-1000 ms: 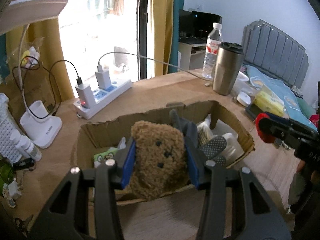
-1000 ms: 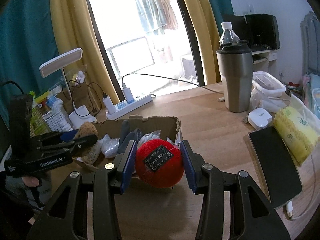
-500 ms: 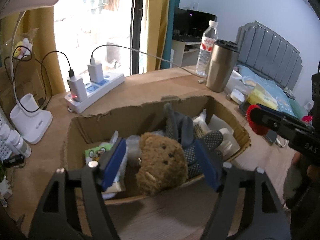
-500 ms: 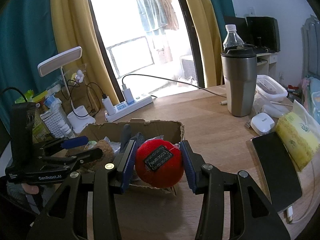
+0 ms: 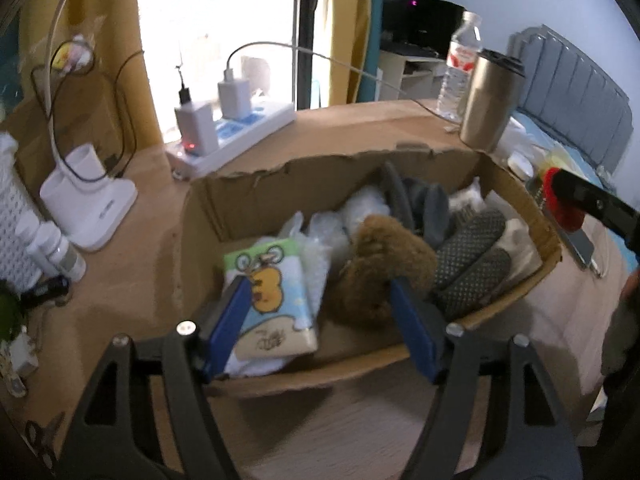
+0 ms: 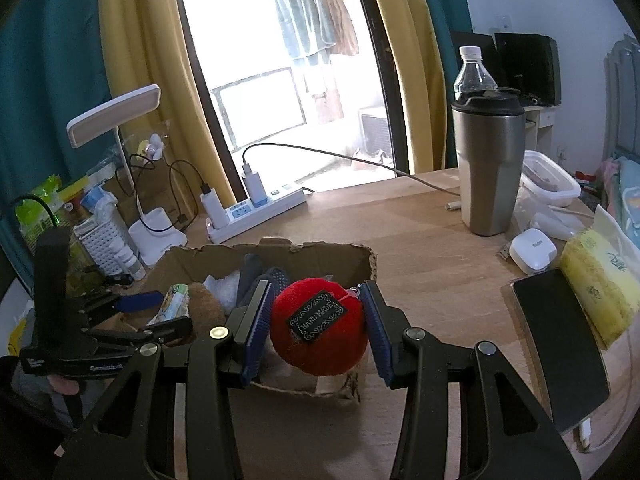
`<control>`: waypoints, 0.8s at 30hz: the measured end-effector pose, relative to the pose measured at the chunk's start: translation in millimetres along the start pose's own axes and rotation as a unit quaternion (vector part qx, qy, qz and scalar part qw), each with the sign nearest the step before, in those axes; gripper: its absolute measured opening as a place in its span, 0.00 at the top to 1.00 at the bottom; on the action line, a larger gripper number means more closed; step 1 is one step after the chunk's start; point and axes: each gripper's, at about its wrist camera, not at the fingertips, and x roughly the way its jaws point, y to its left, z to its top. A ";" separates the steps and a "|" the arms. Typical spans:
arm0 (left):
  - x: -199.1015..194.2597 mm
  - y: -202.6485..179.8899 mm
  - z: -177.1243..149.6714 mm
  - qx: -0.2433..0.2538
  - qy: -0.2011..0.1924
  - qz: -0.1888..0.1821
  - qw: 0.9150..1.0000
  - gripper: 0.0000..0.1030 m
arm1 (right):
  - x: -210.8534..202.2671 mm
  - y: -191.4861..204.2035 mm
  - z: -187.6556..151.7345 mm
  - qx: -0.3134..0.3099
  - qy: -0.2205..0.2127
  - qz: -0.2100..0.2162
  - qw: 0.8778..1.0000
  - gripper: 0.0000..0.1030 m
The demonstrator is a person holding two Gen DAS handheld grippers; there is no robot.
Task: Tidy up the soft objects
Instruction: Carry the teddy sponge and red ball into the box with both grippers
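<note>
We hold red ball (image 6: 318,330) in right tongs (image 6: 316,334), clamped at its sides above box (image 6: 320,254) near rim (light, squashy; grip gently). Left tongs (image 5: 316,320) spread wide, empty, over brown bear (image 5: 384,264) lying in box, at 12 o'clock.

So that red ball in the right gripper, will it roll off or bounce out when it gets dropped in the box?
Probably not. The red ball looks like fuzzy felt, so it likely lands dead and grips rather than slides. It seems light, held by the right gripper without sagging. The cardboard box is packed with soft items, which should stop rolling.
</note>
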 end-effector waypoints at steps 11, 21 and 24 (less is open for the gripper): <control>-26.8 5.6 4.8 -0.024 -0.076 -0.051 0.996 0.29 | 14.1 4.7 7.9 -0.005 0.004 -0.001 1.000 0.54; -28.8 21.2 7.9 -0.048 -0.089 -0.051 0.994 0.29 | 41.7 4.7 17.7 -0.007 0.018 -0.007 1.000 0.52; -28.5 22.4 7.4 -0.051 -0.090 -0.051 0.993 0.29 | 47.8 2.0 17.4 0.001 0.025 -0.019 0.999 0.44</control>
